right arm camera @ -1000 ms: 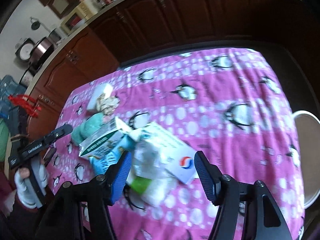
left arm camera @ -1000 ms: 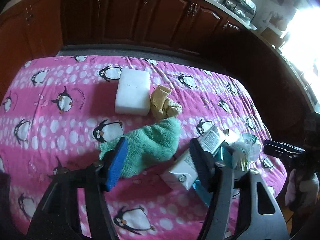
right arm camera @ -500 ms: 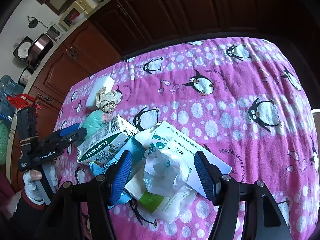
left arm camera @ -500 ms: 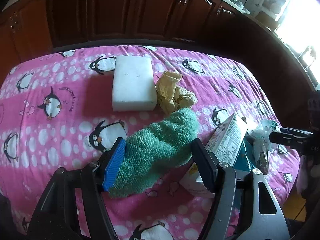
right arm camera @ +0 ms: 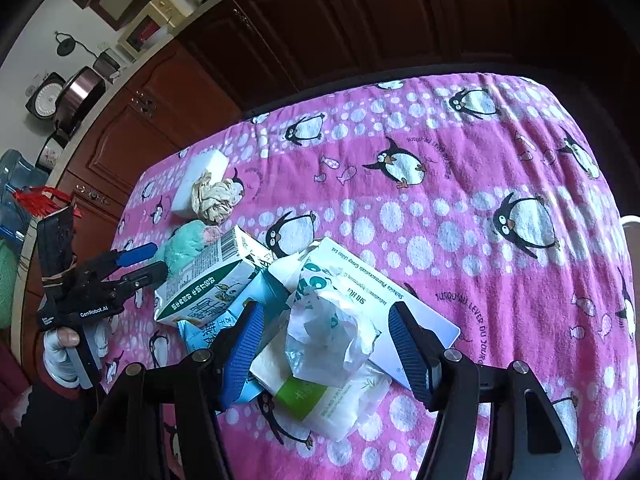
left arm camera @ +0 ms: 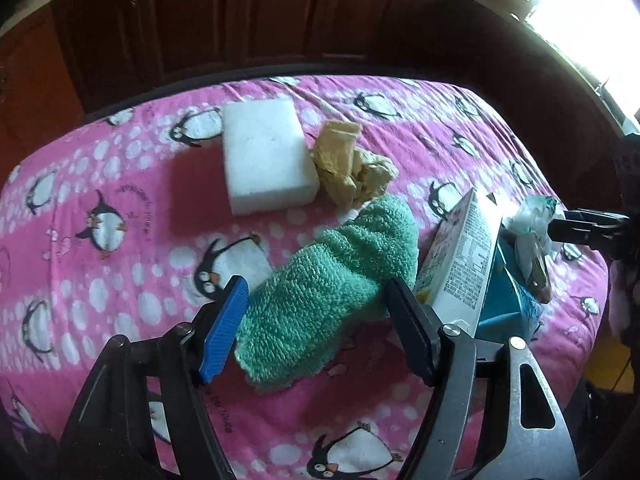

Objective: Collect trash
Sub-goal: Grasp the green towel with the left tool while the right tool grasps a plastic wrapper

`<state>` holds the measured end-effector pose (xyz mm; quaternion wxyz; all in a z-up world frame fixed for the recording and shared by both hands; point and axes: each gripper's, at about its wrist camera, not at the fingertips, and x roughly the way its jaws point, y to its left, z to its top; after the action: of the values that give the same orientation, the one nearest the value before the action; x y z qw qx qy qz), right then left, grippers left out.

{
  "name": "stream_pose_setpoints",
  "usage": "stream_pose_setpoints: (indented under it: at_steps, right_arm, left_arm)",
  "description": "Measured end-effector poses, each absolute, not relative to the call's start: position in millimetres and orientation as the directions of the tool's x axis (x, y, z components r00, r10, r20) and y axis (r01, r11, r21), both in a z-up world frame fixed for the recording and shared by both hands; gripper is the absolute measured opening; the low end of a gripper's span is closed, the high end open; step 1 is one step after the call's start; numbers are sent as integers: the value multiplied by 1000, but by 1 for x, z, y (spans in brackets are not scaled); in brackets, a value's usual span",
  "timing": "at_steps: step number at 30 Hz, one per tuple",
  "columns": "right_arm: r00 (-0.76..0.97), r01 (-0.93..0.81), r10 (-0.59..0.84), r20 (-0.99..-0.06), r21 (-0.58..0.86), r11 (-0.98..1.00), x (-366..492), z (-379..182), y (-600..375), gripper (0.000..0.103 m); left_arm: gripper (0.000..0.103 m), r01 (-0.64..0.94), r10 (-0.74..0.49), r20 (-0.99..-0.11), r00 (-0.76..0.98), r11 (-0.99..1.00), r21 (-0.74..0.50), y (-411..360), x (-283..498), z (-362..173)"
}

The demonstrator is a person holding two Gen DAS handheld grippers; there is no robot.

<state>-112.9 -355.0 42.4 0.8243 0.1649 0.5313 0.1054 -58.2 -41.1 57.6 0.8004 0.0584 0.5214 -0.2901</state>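
**Trash heaped on a penguin cloth**

Dark wood cabinets ring a bench (left arm camera: 120,184) covered in pink cloth printed with penguins. On it lies a green towel (left arm camera: 332,292), a fuzzy terry bundle whose long axis runs from the near left up toward the far right. The left gripper (left arm camera: 316,320) straddles its near end, and its jaws have just been opening; the fingers (left arm camera: 224,332) stand apart on either side of the towel, not pressing it. Beyond the towel sit a white foam block (left arm camera: 266,160) and a crumpled tan paper (left arm camera: 352,168), touching each other. Just right of the towel a white carton (left arm camera: 464,264) leans on a teal box (left arm camera: 504,300).

The right gripper (right arm camera: 326,340) hangs spread over a crumpled plastic wrapper (right arm camera: 328,332), which lies atop a tissue pack (right arm camera: 320,400) and a flat white box (right arm camera: 400,300); its fingers (right arm camera: 244,352) do not touch it.
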Motion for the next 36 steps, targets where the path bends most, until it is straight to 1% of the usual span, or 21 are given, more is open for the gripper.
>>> stream_pose_setpoints:
  at_steps: [3, 4, 5, 6, 7, 8, 10, 11, 13, 17, 22, 25, 29, 36]
  right_arm:
    - [409, -5, 352, -842, 384, 923, -112, 39, -353, 62]
    - [404, -10, 352, -844, 381, 924, -111, 37, -351, 62]
    - [401, -14, 352, -845, 379, 925, -111, 35, -350, 58]
    - [402, -18, 356, -844, 381, 924, -112, 34, -350, 44]
    - [404, -23, 364, -839, 388, 921, -112, 34, -349, 38]
    - [413, -29, 370, -832, 394, 919, -114, 34, -350, 36]
    - [426, -42, 370, -825, 391, 920, -117, 37, -349, 29]
    - [437, -49, 369, -821, 388, 920, -119, 40, -349, 28]
    - [459, -64, 374, -806, 390, 919, -123, 48, -350, 25]
    - [492, -77, 386, -780, 403, 912, -130, 64, -356, 25]
    - [526, -81, 389, -757, 410, 908, -138, 79, -364, 25]
    - [543, -75, 386, -746, 415, 907, -144, 86, -370, 25]
    - [563, -65, 377, -735, 415, 907, -153, 94, -381, 25]
    - [601, -9, 339, -723, 419, 908, -172, 101, -420, 25]
  left_arm:
    - [70, 523, -425, -861, 279, 819, -235, -45, -58, 52]
    - [64, 519, -437, -859, 268, 816, -254, -45, -59, 50]
    - [58, 519, -447, -856, 260, 812, -266, -46, -60, 49]
    - [55, 518, -451, -855, 256, 811, -272, -46, -62, 49]
    - [48, 514, -448, -855, 261, 814, -270, -45, -64, 50]
    - [39, 512, -445, -855, 267, 817, -266, -44, -66, 51]
    - [33, 502, -440, -854, 278, 824, -261, -40, -70, 55]
    - [31, 497, -438, -851, 288, 828, -258, -38, -72, 58]
    - [29, 486, -426, -847, 319, 840, -239, -33, -77, 64]
    - [28, 446, -421, -823, 380, 864, -235, -19, -82, 87]
    - [28, 465, -451, -785, 424, 853, -239, -24, -92, 122]
    - [28, 486, -470, -766, 438, 841, -237, -42, -99, 138]
    - [28, 512, -462, -754, 468, 836, -195, -75, -109, 150]
    - [28, 563, -490, -754, 438, 803, -195, -139, -122, 155]
